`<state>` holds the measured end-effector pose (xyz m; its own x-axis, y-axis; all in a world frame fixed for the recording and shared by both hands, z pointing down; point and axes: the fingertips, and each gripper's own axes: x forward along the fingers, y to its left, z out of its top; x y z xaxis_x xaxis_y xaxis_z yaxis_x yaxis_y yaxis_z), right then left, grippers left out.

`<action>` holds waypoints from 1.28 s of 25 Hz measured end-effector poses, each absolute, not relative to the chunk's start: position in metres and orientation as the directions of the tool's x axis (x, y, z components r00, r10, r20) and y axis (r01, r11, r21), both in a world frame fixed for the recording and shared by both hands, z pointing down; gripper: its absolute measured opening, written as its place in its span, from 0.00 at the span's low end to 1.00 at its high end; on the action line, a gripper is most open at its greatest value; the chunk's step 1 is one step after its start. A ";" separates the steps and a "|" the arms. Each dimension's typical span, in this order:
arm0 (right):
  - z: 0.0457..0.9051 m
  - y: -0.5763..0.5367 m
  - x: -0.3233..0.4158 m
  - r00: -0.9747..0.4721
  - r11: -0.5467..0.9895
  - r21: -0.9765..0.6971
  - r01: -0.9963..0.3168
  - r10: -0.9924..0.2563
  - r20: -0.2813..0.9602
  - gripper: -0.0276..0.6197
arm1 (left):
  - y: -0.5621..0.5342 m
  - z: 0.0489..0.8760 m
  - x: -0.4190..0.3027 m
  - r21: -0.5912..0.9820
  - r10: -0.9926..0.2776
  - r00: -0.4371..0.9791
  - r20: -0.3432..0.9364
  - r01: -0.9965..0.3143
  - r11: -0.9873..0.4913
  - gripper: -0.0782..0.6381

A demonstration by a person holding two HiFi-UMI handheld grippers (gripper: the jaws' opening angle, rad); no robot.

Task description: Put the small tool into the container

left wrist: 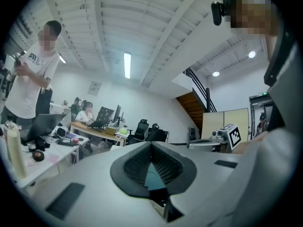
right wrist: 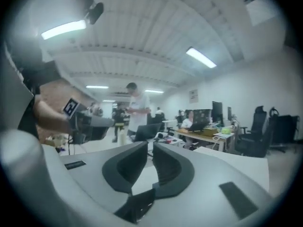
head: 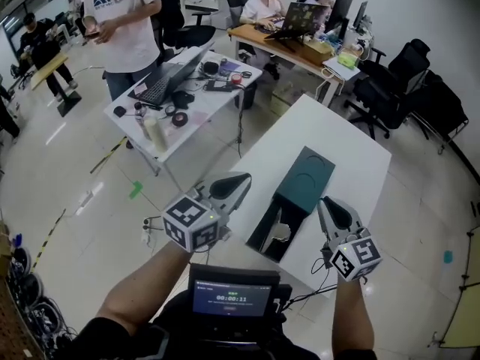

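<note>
A dark teal container (head: 306, 177) lies lengthwise on the white table (head: 360, 163). Its near end is a black open part (head: 271, 235) showing a pale cut-out shape. I cannot make out a small tool anywhere. My left gripper (head: 241, 180) hovers off the table's left edge, beside the container; in the left gripper view its jaws (left wrist: 151, 144) meet at the tips with nothing between them. My right gripper (head: 324, 203) hangs over the table just right of the container's near end. In the right gripper view its jaws (right wrist: 150, 145) stand a narrow gap apart, holding nothing.
A second table (head: 217, 100) to the left carries a laptop, a bottle and small items, with a standing person (head: 124, 21) behind it. People sit at a desk (head: 292, 47) at the back. Black office chairs (head: 405, 81) stand at the right. A small screen (head: 231, 295) sits at my chest.
</note>
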<state>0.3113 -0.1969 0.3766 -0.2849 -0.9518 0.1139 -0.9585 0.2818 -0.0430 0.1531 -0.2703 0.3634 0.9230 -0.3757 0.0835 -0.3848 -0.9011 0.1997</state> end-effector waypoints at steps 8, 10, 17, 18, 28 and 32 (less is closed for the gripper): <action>0.333 -0.171 0.333 -0.077 0.062 -0.154 -0.986 -0.993 0.094 0.05 | -0.257 0.342 0.148 0.223 -0.379 0.921 0.088 -0.389 -0.894 0.13; 0.332 -0.165 0.338 -0.053 0.036 -0.169 -0.985 -0.994 0.097 0.05 | -0.252 0.338 0.152 0.199 -0.369 0.925 0.092 -0.380 -0.903 0.13; 0.335 -0.151 0.354 -0.064 0.047 -0.189 -0.981 -0.994 0.086 0.05 | -0.246 0.343 0.159 0.185 -0.411 0.906 0.102 -0.424 -0.887 0.13; 0.335 -0.148 0.358 -0.071 0.053 -0.197 -0.979 -0.994 0.083 0.05 | -0.242 0.343 0.163 0.177 -0.411 0.906 0.099 -0.423 -0.889 0.13; 0.313 -0.094 0.270 -0.027 0.017 -0.165 -0.986 -0.998 0.062 0.05 | -0.196 0.327 0.072 0.165 -0.389 0.919 0.070 -0.395 -0.904 0.13; 0.308 -0.055 0.175 0.030 -0.038 -0.151 -0.988 -0.998 0.052 0.05 | -0.164 0.334 -0.011 0.175 -0.331 0.941 0.064 -0.337 -0.925 0.13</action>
